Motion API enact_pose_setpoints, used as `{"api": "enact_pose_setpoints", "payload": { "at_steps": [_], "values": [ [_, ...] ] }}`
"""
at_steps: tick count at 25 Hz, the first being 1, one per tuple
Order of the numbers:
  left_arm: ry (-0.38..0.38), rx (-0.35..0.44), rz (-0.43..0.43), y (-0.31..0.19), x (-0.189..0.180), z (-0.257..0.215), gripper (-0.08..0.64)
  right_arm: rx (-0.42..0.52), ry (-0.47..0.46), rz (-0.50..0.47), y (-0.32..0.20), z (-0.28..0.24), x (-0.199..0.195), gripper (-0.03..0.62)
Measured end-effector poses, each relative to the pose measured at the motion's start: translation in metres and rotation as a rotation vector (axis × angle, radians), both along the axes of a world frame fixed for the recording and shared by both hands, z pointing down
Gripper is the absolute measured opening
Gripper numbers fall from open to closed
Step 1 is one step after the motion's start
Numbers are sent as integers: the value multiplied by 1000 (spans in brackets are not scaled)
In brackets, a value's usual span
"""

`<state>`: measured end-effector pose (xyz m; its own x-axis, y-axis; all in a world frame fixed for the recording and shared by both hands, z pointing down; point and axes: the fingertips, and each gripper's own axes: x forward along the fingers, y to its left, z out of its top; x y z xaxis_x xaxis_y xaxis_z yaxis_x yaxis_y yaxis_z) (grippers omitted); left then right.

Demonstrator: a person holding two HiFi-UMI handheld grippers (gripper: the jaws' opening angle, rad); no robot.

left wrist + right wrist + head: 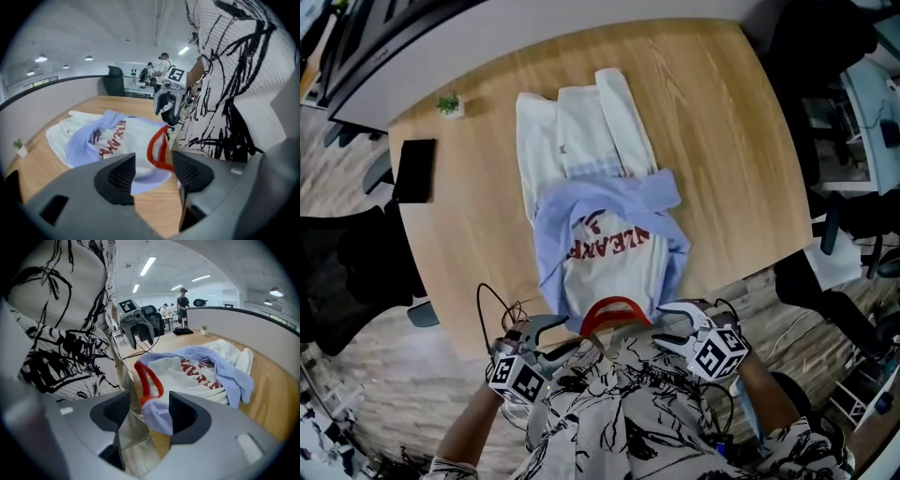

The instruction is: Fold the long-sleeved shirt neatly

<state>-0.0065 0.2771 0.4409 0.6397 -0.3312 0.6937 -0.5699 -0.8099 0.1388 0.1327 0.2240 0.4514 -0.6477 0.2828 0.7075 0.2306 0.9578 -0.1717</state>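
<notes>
The long-sleeved shirt [609,253] lies on the wooden table [722,141], white with red lettering, its blue sleeves bunched across the chest. Its red collar [614,314] is at the near edge, against the person's patterned top. My left gripper [546,330] is just left of the collar and my right gripper [673,323] just right of it. Both are open. In the left gripper view the left gripper [153,171] frames the blue shoulder cloth and collar [157,150] without pinching them. The right gripper [147,411] has loose blue cloth by the collar [149,380] between its jaws, pads apart.
A small potted plant [448,105] and a flat black device [414,170] sit at the table's far left. A black chair [347,272] stands left of the table. Cables hang by the near edge. Desks and people show far behind.
</notes>
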Motion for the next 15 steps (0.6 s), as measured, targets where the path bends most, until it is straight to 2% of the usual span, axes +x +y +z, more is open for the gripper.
{"api": "enact_pose_setpoints", "payload": {
  "at_steps": [4, 10, 15],
  "values": [
    [24, 15, -73, -13, -13, -8, 324, -26, -42, 80, -15, -10, 0, 293],
    [9, 100, -249, -68, -61, -21, 345, 29, -122, 249, -83, -29, -16, 293],
    [-31, 204, -382, -131, -122, -38, 356, 111, -206, 441, -163, -54, -43, 293]
  ]
}}
